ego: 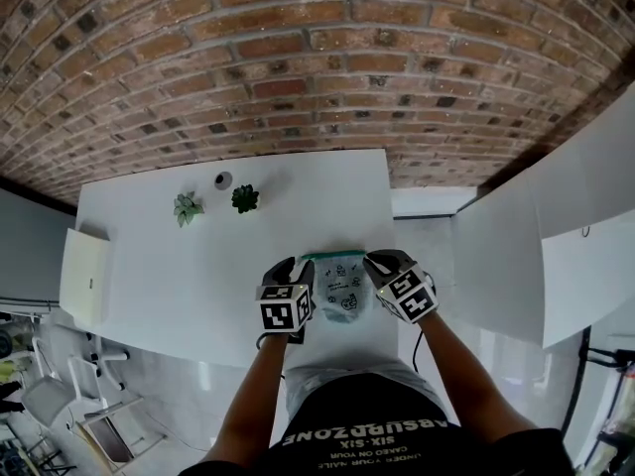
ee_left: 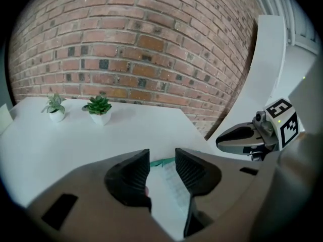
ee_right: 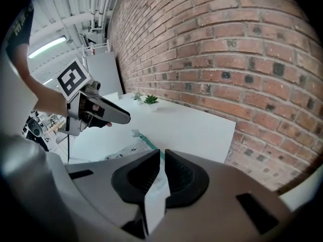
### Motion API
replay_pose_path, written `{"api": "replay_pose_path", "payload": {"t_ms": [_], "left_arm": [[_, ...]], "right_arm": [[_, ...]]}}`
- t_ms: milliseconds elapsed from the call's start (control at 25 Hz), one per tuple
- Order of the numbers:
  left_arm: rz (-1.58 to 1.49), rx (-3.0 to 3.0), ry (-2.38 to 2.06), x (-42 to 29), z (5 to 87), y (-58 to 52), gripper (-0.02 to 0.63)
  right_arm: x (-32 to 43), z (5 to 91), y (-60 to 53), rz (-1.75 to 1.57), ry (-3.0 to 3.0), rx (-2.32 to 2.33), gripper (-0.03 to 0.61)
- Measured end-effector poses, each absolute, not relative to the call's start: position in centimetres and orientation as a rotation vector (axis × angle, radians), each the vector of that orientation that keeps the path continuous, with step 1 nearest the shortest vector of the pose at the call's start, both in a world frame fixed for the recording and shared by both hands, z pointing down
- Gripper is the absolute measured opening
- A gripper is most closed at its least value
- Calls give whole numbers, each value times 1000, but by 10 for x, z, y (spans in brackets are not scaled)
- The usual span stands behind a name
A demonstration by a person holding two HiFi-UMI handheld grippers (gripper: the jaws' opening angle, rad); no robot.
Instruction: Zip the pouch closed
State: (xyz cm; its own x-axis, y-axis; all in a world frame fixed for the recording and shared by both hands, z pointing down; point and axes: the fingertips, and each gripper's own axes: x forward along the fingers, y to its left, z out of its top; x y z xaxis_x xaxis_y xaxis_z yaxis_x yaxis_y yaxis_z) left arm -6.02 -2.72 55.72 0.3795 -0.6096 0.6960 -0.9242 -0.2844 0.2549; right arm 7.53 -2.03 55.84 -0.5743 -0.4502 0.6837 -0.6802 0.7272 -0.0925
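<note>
A clear pouch (ego: 342, 291) with grey print and a green zip strip (ego: 333, 256) along its far edge lies on the white table (ego: 179, 286), close to the near edge. In the head view my left gripper (ego: 290, 267) is at its left end and my right gripper (ego: 381, 262) at its right end, both above it. The left gripper (ee_left: 162, 160) is open wide, and the pouch (ee_left: 169, 190) shows below the gap, untouched. The right gripper (ee_right: 162, 158) has only a thin slit between its pads, with nothing pinched. The zip strip (ee_right: 146, 141) runs under it.
Two small potted plants (ego: 187, 206) (ego: 245, 198) and a small grey round object (ego: 223, 178) stand at the table's far side. A white box (ego: 84, 274) sits at its left edge. A brick wall (ego: 317, 58) is behind, white panels (ego: 536, 256) stand to the right, and a chair (ego: 60, 395) at lower left.
</note>
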Motion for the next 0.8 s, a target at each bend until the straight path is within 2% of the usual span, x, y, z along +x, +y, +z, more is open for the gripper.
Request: {"api": "replay_pose_path", "payload": {"t_ms": [120, 320, 480, 800], "left_arm": [[610, 2036, -1323, -53, 544, -21, 150], [566, 2073, -1357, -48, 524, -14, 137], [528, 2103, -1390, -45, 506, -9, 63], [513, 2177, -1359, -32, 485, 6, 9]], "right_arm": [[71, 546, -14, 445, -2289, 898, 3], [65, 525, -8, 482, -2341, 950, -2], [63, 508, -3, 537, -2377, 994, -3], [52, 481, 13, 512, -2426, 1009, -3]]}}
